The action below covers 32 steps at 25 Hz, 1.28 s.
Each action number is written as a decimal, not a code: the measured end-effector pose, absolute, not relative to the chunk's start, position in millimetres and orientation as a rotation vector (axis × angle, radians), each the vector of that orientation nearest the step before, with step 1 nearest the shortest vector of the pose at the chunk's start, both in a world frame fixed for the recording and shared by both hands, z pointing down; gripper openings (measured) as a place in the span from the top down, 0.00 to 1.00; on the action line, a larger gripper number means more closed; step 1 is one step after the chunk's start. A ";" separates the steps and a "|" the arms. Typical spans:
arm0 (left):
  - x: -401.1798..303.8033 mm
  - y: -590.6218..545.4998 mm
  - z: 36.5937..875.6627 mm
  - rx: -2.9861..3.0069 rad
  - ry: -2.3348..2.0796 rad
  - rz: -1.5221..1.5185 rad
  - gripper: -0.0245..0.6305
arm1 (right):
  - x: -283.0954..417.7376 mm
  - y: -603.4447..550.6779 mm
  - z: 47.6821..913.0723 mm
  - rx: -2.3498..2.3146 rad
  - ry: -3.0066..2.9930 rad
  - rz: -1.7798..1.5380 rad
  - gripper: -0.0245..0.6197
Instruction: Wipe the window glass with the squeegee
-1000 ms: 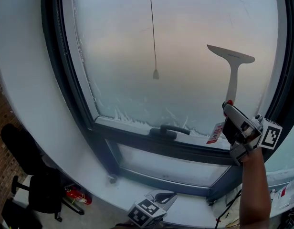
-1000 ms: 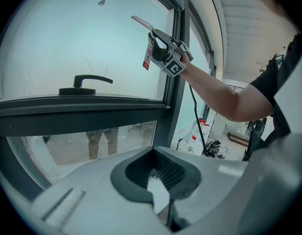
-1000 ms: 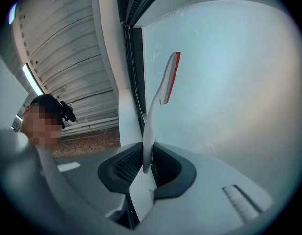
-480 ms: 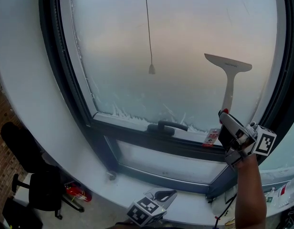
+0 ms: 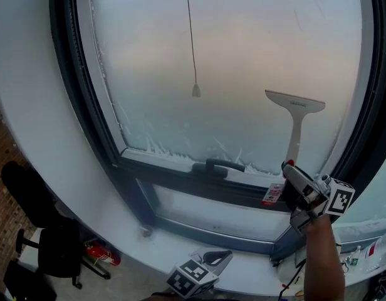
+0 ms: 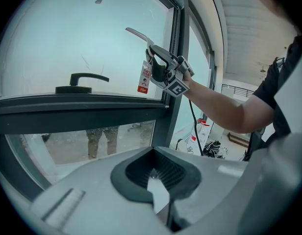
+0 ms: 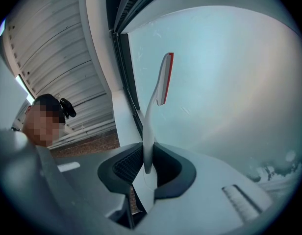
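Above the right claw [image 5: 293,179], the squeegee [image 5: 297,115] stood upright with its blade flat on the window glass [image 5: 243,49]. Its thin white stem ran down into the claw, which pinched it near the lower end. The right gripper view gave me that grip directly, with the stem caught between the dark pads. It also showed a red edge [image 7: 169,75] along the blade, which the head view did not reveal. Just below and left of that claw hung a red-and-white tag [image 6: 146,77], clearest from the left gripper view. Further left of the right claw sat the dark window handle [image 5: 225,166] on the frame, and up beyond it a pull cord [image 5: 196,91] hung in front of the pane. The left claw [image 6: 156,177] was held low, well apart from the glass, its pads pressed together on nothing. Only its camera caught a person's legs [image 6: 99,140] outside, past the lower pane.
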State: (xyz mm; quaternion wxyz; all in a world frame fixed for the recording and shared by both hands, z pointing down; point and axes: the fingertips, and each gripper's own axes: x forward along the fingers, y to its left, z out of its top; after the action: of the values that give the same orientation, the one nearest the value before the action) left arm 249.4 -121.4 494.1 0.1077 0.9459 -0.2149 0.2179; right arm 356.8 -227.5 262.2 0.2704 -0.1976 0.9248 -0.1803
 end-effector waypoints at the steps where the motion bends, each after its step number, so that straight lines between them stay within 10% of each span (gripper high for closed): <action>1: 249.1 -121.6 493.7 2.784 -0.635 0.642 0.96 | 356.4 -227.0 266.3 -0.531 2.489 -0.496 0.83; 32: 253.4 -123.8 504.1 2.751 -0.618 0.648 0.96 | 346.6 -219.4 388.8 -0.532 2.383 -0.784 0.83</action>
State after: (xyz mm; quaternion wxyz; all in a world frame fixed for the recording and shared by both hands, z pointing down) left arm 253.4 -123.8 504.1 0.1237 0.9436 -0.2119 0.2224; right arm 346.6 -219.4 388.8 0.2845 -0.1990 0.8908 -0.2930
